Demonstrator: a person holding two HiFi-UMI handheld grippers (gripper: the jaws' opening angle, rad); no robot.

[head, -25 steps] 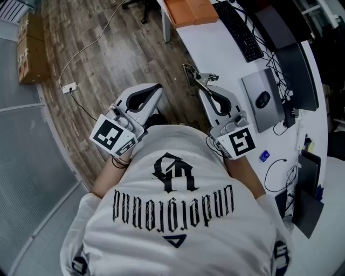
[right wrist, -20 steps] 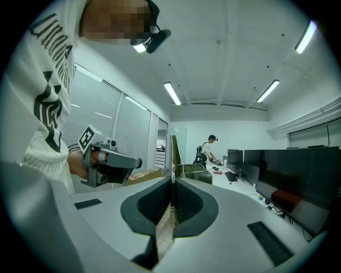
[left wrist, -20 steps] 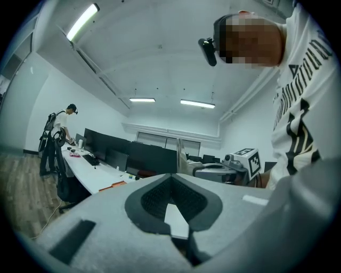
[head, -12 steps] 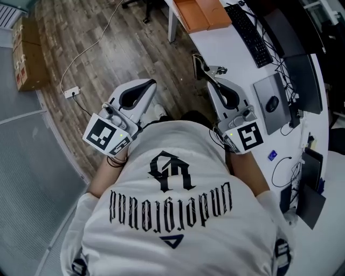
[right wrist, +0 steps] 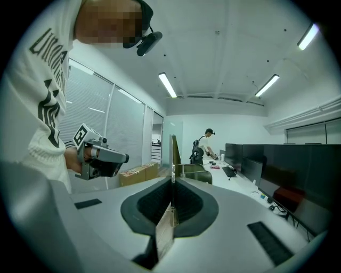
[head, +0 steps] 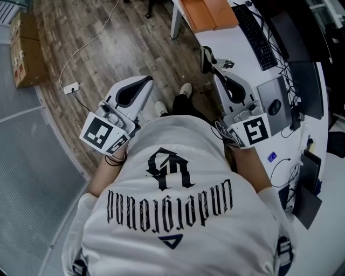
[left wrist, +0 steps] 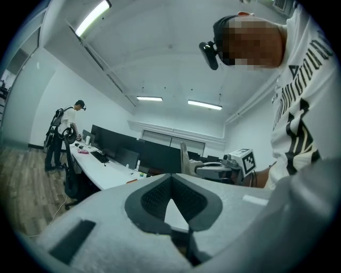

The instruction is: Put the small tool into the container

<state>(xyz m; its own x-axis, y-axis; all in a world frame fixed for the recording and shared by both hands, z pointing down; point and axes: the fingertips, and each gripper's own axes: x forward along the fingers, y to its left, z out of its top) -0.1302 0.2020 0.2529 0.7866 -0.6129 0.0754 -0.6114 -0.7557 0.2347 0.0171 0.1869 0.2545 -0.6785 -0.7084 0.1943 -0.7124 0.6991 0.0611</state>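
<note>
Ahead of your left gripper (head: 146, 81) the wooden floor (head: 113, 48) lay open, with only a corded power strip (head: 70, 87) and a cardboard box (head: 24, 51) off by the glass. On your right the desk (head: 232, 39) was crowded with an orange box (head: 207, 12), a keyboard (head: 254, 32) and a mouse (head: 275, 106). The small tool (head: 207, 58), clamped in your right gripper (head: 217, 75), jutted out at its near edge.

One left gripper (head: 149, 81), one right gripper (head: 215, 75), one small tool (right wrist: 172, 152) clamped in the right jaws, one keyboard (head: 255, 32) ahead of them, one mouse (head: 275, 107).
</note>
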